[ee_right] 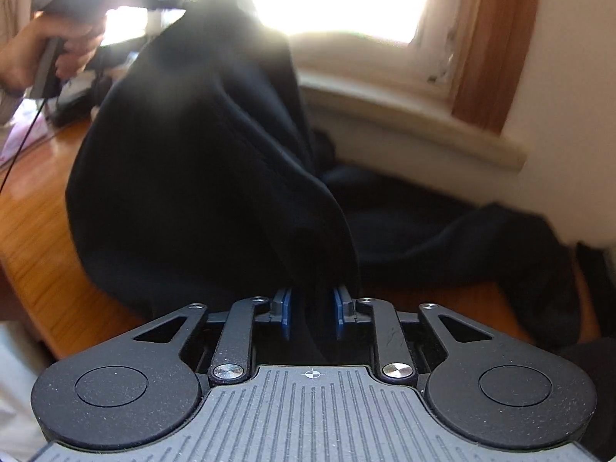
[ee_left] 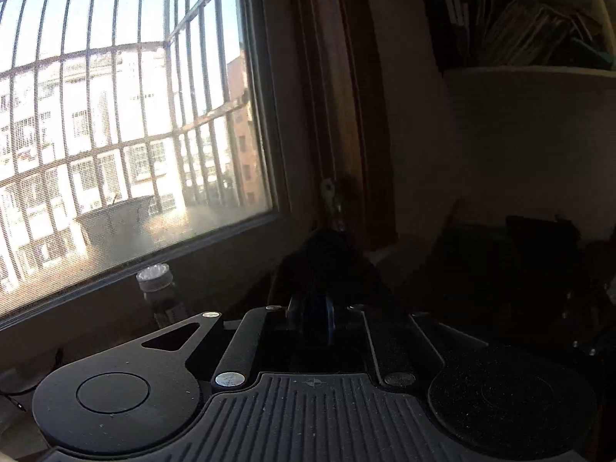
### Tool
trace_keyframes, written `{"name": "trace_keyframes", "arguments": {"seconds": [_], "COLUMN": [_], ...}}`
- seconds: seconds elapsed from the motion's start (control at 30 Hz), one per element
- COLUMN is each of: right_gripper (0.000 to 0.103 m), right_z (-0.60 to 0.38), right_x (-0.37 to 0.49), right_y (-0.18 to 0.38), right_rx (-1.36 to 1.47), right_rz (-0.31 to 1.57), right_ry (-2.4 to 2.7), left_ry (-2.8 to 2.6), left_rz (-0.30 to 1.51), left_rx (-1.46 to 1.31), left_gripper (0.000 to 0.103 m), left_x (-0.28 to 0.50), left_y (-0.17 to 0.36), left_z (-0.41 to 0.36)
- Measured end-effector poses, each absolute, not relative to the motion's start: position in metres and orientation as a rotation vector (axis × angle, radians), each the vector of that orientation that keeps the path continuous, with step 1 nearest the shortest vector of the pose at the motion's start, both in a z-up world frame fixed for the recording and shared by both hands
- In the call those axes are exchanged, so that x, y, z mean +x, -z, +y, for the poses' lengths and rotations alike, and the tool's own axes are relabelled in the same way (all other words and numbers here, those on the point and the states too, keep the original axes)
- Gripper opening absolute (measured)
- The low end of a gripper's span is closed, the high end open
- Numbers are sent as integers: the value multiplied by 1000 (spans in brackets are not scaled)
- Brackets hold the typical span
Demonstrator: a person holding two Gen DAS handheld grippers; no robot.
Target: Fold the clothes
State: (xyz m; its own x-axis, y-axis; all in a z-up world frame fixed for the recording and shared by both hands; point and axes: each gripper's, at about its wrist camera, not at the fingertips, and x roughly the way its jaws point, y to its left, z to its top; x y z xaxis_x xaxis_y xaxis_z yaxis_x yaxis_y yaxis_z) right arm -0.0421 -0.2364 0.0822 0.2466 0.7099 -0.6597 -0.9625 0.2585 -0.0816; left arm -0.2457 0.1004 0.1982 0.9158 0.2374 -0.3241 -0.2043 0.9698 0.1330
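Clearly the step in hand is lifting and spreading the dark garment [ee_right: 200, 146] so that it can be laid flat for a fold, and doing that well calls for both pinches to hold firm while the two hands draw apart evenly, so the cloth hangs as one smooth sheet instead of a twisted bunch; I would judge the fold itself is not yet begun, since much of the cloth lies crumpled on the wooden desk [ee_right: 42, 269] below the window sill [ee_right: 415, 123]. From the right wrist view, the right tool [ee_right: 312, 310] has its blue pads [ee_right: 285, 310] drawn in close on a fold of the garment that runs down between them, so it is pinching the cloth near its lower edge. In the same view the left tool [ee_right: 173, 0] is raised high at the upper left, gripped by the person's hand [ee_right: 42, 50], with the top of the garment bunched at its tip. The left wrist view is dark, yet its blue pads look pressed together on a peak of dark cloth, with a window [ee_left: 127, 123] and a capped bottle [ee_left: 156, 288] beyond. A risk is slack cloth dragging along the desk
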Motion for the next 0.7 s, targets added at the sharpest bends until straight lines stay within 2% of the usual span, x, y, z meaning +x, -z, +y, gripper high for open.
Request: {"name": "trace_keyframes", "arguments": {"seconds": [0.1,0.17,0.23,0.6,0.7], "right_gripper": [29,41,43,44,45], "right_z": [-251,-262,-271,-278,-266], "right_x": [-36,-30,-22,-2,18], "right_y": [-88,-96,-104,-131,-124], "right_rx": [-469,-419,-383,-310,-330], "right_rz": [583,580,583,538,557], "right_ry": [-1221,-1209,-1190,-1072,-989], "left_ry": [-224,-219,-218,-157,-108], "left_rz": [349,353,357,273,226], "left_rx": [83,50,16,-89,-133], "left_gripper": [13,13,13,13,8], "left_x": [-249,-251,-251,-279,-290], "left_y": [-187,-176,-164,-158,-148], "left_z": [102,108,116,122,131]}}
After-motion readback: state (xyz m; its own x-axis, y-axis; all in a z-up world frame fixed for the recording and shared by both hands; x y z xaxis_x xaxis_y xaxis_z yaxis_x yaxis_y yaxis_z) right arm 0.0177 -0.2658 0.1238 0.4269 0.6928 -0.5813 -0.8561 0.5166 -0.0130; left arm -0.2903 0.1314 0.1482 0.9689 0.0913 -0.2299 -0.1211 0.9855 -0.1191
